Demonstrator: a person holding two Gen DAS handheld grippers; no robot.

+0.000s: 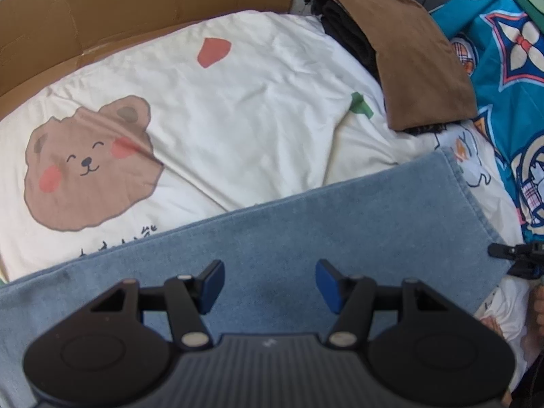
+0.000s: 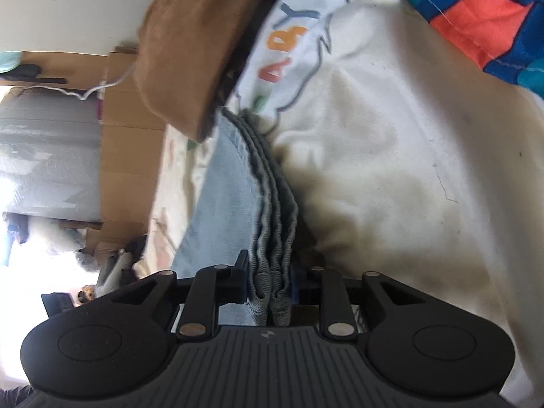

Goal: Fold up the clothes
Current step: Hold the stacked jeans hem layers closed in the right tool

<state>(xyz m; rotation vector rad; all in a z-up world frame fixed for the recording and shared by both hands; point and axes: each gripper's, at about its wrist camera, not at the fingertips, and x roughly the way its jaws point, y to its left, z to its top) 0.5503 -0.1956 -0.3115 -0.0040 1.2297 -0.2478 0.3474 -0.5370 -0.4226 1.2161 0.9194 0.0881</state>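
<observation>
Here the folded blue jeans (image 1: 306,224) lay on the cream bear-print bedsheet (image 1: 210,102), and everything else is placed from them. The right gripper (image 2: 268,282) was clamped on the stacked denim layers at the jeans' end edge, its blue pads pressing the bundle from both sides. The left gripper (image 1: 270,282) hung over the middle of the jeans with its jaws apart and nothing between them.

To fold well, I judge the right grip had to hold every layer evenly while the free gripper pinned the crease, so the stack would not fan out.

Beyond the jeans' far corner lay a folded brown garment (image 1: 418,61) on dark clothes; a teal patterned quilt (image 1: 503,78) lay beside that. Flattened cardboard (image 1: 102,10) rose behind the sheet.
</observation>
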